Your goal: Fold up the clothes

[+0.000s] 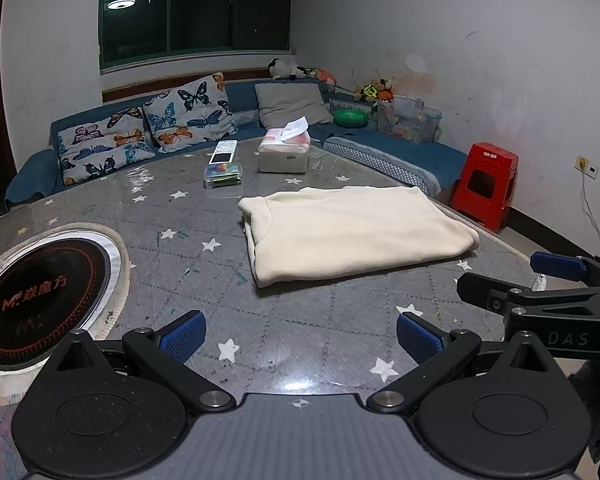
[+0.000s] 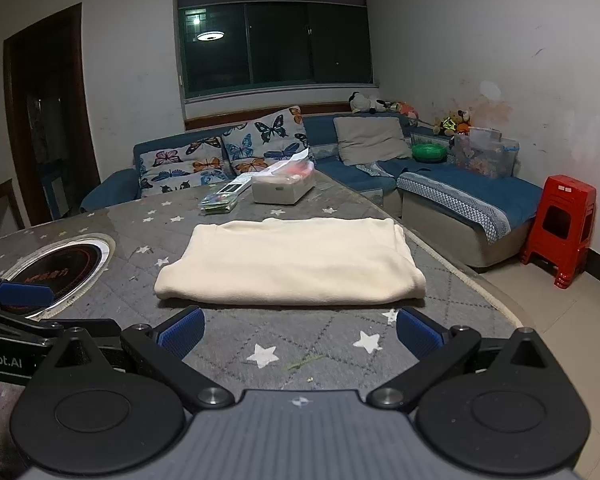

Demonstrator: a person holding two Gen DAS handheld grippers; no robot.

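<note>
1. A cream garment (image 2: 290, 260), already folded into a thick rectangle, lies on a grey star-patterned table (image 2: 300, 344), toward its right side and close to the right-hand edge.
2. The left gripper (image 1: 300, 336) hovers low over bare tabletop, jaws spread wide and holding nothing. The garment is ahead of it and slightly to the right, well apart.
3. The right gripper (image 2: 298, 332) is likewise released and empty, and the garment's near folded edge lies just beyond its fingertips.
4. Risk, as a judgement: the garment sits near the table's right edge, so a sideways push or drag could send a corner over the side and undo the fold.
5. Risk: pinching only the top layer of the near edge would peel the stack apart instead of lifting it whole.
6. Risk: the two grippers are close together, the right one showing at the edge of the left camera's view, so a careless reach could knock them into each other.
7. Risk: the tabletop looks glossy, so the cloth may slide instead of creasing.
8. Counts: one garment, two grippers.
9. Also on the table: one round induction cooktop (image 1: 40, 300) set into the left side, one tissue box (image 1: 284, 152), one small clear case (image 1: 223, 175) and one remote control (image 1: 223, 152) at the far end.
10. Beyond the table: one blue corner sofa (image 2: 440, 184), two butterfly cushions (image 2: 220, 152), one plain grey cushion (image 2: 370, 138), and one stack of red stools (image 2: 560, 228); the number in the stack is unclear.
</note>
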